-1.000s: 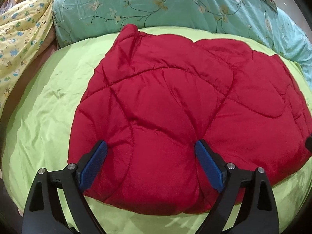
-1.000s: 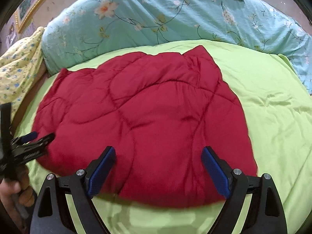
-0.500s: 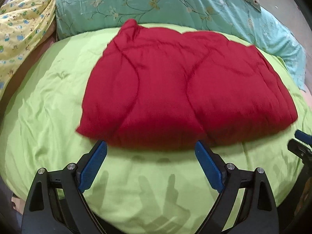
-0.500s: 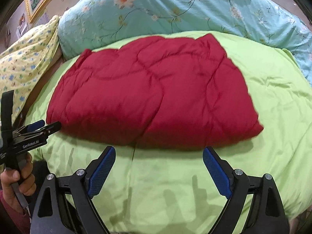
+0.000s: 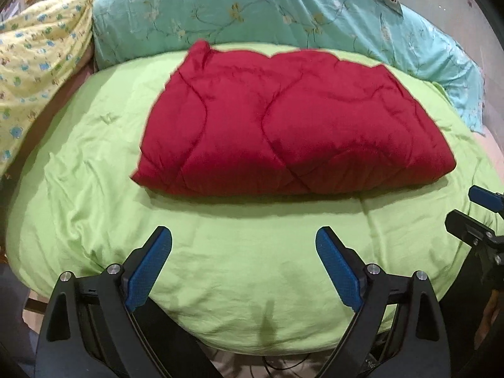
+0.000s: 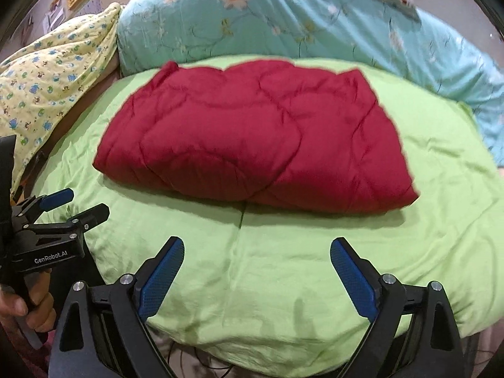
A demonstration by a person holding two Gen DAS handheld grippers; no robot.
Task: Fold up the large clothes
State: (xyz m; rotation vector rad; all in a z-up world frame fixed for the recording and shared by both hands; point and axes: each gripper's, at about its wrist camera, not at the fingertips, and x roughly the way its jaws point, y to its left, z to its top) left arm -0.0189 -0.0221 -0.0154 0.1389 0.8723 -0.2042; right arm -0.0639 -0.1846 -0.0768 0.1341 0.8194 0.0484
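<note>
A folded red quilted garment (image 5: 293, 126) (image 6: 258, 145) lies in a thick rectangle on the lime-green bedcover (image 5: 239, 258) (image 6: 283, 267). My left gripper (image 5: 244, 236) hovers open over bare green cover, well short of the garment's near edge, nothing between its blue pads. My right gripper (image 6: 256, 245) is likewise back from the garment, its jaws still opening with nothing between them. The left gripper (image 6: 75, 203) also shows at the left edge of the right wrist view, held by a hand (image 6: 19, 308). The right gripper's fingertips (image 5: 485, 200) show at the right edge of the left wrist view.
A teal floral duvet (image 5: 283, 9) (image 6: 283, 22) is bunched behind the garment. A yellow printed blanket (image 5: 34, 72) (image 6: 47, 78) lies at the far left. The bed's near edge drops off below the grippers, with cables on the floor (image 6: 195, 359).
Both grippers have drawn back from the garment, which was between their fingers a second ago. The garment now lies free and farther off, with green cover between it and the fingertips.
</note>
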